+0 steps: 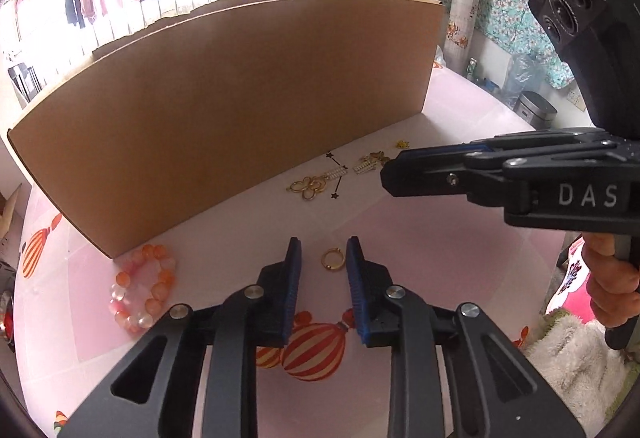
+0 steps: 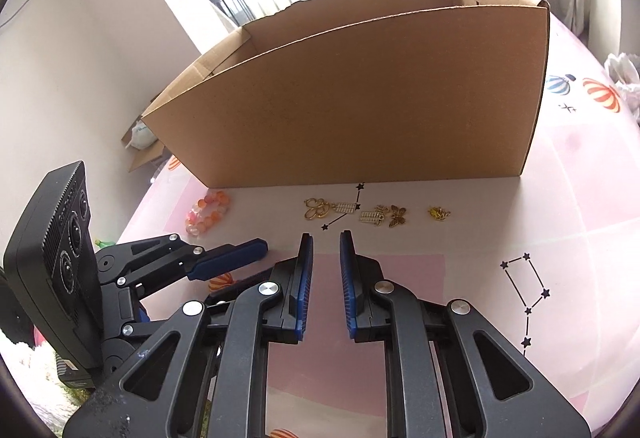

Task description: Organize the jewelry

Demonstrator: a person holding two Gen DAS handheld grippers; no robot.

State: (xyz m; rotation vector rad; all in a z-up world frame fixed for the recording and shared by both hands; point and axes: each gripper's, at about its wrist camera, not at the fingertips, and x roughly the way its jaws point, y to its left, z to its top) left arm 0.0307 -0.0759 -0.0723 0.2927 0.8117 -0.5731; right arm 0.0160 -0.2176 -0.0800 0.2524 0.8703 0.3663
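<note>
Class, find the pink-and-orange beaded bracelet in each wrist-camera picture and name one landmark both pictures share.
Left wrist view: the pink-and-orange beaded bracelet lies lower left, touching or almost touching the near corner of the brown cardboard box.
Right wrist view: the bracelet lies left of centre, just below the box's front wall.
Shared landmark: the cardboard box.
</note>
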